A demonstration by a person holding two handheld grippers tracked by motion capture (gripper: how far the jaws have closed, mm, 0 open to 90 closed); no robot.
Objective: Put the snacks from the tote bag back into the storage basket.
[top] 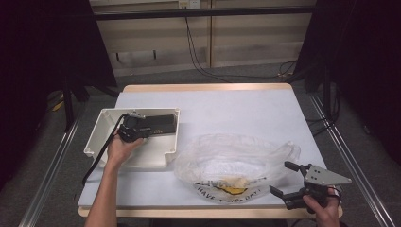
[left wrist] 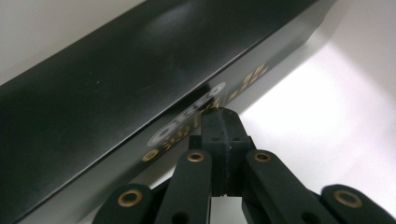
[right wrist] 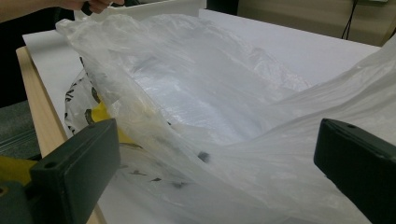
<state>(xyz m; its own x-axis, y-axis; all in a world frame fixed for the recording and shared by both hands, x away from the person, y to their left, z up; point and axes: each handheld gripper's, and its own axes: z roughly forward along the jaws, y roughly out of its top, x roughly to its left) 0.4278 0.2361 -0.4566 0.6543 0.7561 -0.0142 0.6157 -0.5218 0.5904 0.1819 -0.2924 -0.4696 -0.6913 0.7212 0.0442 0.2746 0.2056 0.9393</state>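
Note:
A flat black box with gold lettering lies inside a white tray on the left of the table. My left gripper reaches into the tray. Its jaws are shut tip to tip with nothing between them, and the tips sit against the box's lettered side. A crumpled clear plastic bag with black and yellow print lies at the front middle. My right gripper stands open at the bag's right end. The bag's loose edge runs between the wide jaws, which do not press on it.
The table carries a white sheet with a wooden edge along the front. Cables trail on the floor behind it, and metal rails run along both sides. The other hand shows beyond the bag.

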